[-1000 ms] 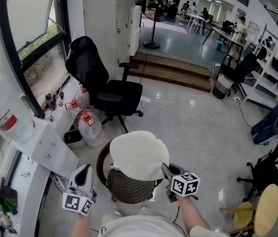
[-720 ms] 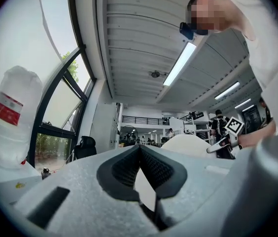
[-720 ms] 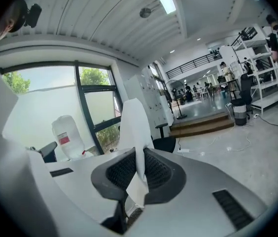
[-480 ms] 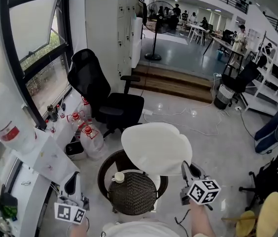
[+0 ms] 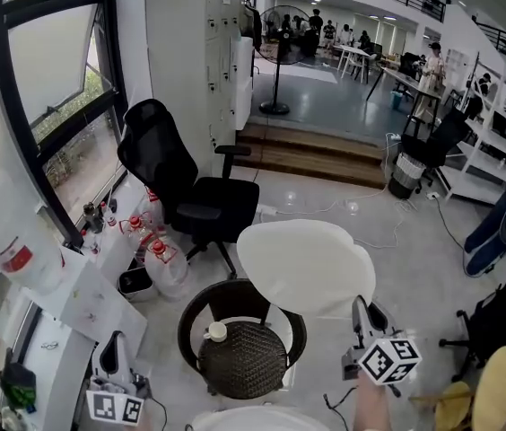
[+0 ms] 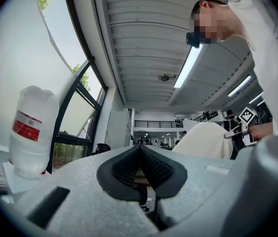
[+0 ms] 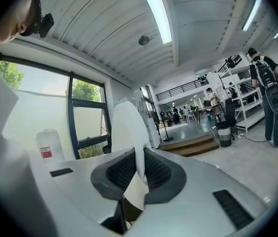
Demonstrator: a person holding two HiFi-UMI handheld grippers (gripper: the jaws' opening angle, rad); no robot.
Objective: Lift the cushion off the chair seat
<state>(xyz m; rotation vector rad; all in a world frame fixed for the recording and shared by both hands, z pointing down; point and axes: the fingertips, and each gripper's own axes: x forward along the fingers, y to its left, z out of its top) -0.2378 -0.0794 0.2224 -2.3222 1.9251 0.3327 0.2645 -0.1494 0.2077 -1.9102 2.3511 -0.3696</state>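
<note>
The white cushion (image 5: 307,268) hangs in the air, clear of the round chair's woven seat (image 5: 246,357) and to its right. My right gripper (image 5: 359,311) is shut on the cushion's near edge. In the right gripper view the cushion (image 7: 129,127) stands upright, pinched between the dark pads of that gripper (image 7: 140,158). My left gripper (image 5: 114,347) is low at the left, apart from the chair, shut with nothing in it. The left gripper view shows its own gripper (image 6: 140,149) with jaws together and the cushion (image 6: 205,139) off to the right.
A small white round object (image 5: 218,331) lies on the chair seat. A black office chair (image 5: 195,196) and water jugs (image 5: 159,254) stand behind. A white ledge with a large bottle (image 5: 11,232) runs along the window at left. A yellow round object (image 5: 491,384) is at lower right.
The cushion has risen off the woven seat and moved right with my right gripper. The seat is now uncovered. My left gripper has drawn away toward the lower left.
</note>
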